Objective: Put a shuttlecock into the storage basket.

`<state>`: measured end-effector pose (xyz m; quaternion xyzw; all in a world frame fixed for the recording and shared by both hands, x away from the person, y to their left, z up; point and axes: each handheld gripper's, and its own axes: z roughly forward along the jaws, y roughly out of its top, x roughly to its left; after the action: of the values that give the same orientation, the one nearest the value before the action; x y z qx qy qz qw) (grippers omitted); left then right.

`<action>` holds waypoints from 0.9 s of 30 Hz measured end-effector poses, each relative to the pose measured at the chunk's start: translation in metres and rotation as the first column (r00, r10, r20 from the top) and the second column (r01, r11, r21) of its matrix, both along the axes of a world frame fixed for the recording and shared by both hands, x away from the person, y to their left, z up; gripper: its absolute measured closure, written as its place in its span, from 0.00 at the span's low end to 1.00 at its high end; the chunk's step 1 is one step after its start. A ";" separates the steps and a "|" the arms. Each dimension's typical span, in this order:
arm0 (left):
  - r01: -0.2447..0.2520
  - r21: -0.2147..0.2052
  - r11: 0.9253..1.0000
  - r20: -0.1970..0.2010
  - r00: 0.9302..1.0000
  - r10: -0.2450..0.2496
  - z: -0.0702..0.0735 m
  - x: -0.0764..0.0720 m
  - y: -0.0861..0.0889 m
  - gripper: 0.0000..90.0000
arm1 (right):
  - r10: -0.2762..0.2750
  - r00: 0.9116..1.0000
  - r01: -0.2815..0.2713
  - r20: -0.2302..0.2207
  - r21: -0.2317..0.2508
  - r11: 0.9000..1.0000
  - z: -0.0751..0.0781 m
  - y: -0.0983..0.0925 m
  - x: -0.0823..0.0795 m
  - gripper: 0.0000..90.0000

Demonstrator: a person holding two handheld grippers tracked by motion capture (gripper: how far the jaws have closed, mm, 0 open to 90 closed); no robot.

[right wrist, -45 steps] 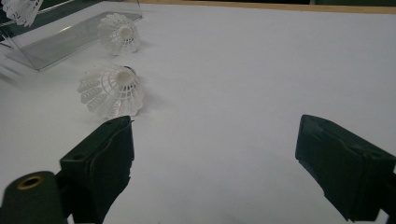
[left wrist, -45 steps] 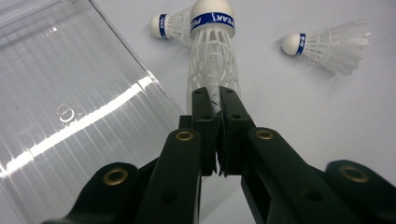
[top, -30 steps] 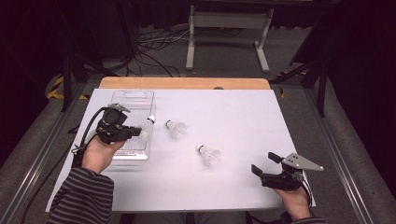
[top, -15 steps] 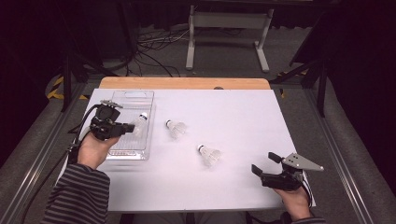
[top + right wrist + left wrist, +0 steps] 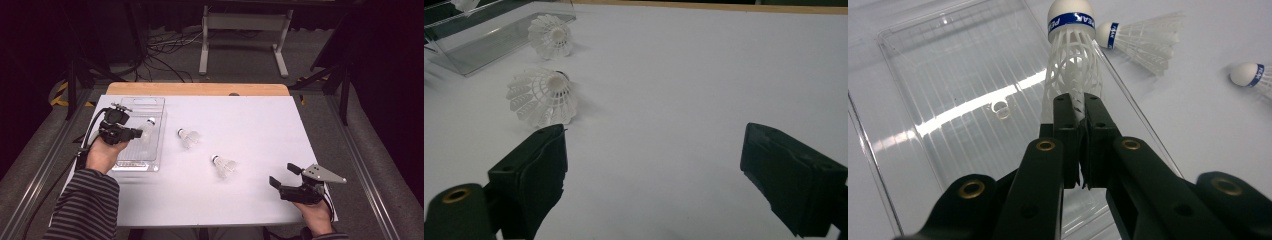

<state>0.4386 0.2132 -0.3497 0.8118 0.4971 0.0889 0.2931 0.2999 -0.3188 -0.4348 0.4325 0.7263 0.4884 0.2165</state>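
Shuttlecock [image 5: 1072,65] clamped in left gripper [image 5: 1080,107] above clear tray [image 5: 948,75]; right gripper [image 5: 654,165] agape.

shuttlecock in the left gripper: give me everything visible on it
The held shuttlecock is white, with a rounded cap ringed by a blue band bearing white lettering, and an openwork skirt that looks like moulded plastic. The left hand-held gripper is shut on the skirt's wide end, squeezing it narrow, so the cap points away from the jaws. It hangs over the clear plastic tray, near its long edge; whether it touches the tray cannot be told. In the high view it sits at.
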 end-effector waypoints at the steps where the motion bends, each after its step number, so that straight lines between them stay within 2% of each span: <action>1: -0.001 0.000 1.000 -0.005 1.000 0.001 -0.001 0.002 0.000 0.97 | 0.000 1.000 0.000 0.000 0.001 1.000 0.000 0.000 0.000 0.14; 7: -0.017 0.004 1.000 -0.017 1.000 0.017 -0.005 0.014 -0.001 0.97 | 0.000 1.000 0.000 0.001 0.001 1.000 0.000 0.000 0.000 0.14; 8: -0.020 0.016 1.000 -0.008 1.000 0.020 -0.006 0.015 -0.001 0.97 | 0.000 1.000 0.000 0.001 0.001 1.000 0.000 0.000 0.000 0.14; 9: -0.026 0.006 1.000 -0.018 0.999 0.026 -0.007 0.017 -0.002 0.97 | 0.000 1.000 0.000 0.001 0.001 1.000 0.000 0.000 0.000 0.14; 19: -0.063 0.023 0.998 -0.045 0.997 0.064 -0.018 0.035 -0.003 0.96 | 0.000 1.000 0.000 0.001 0.001 1.000 0.000 0.000 0.000 0.14; 22: -0.082 0.015 0.997 -0.054 0.995 0.082 -0.020 0.040 -0.003 0.96 | 0.000 1.000 0.000 0.000 0.000 1.000 0.000 0.000 0.000 0.14; 27: -0.080 0.020 0.997 -0.055 0.995 0.081 -0.023 0.046 -0.008 0.95 | -0.001 1.000 0.001 0.000 0.002 1.000 0.000 0.000 0.000 0.14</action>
<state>0.4843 0.2054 -0.3731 0.7959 0.5365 0.0826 0.2679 0.3001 -0.3191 -0.4349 0.4329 0.7257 0.4890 0.2165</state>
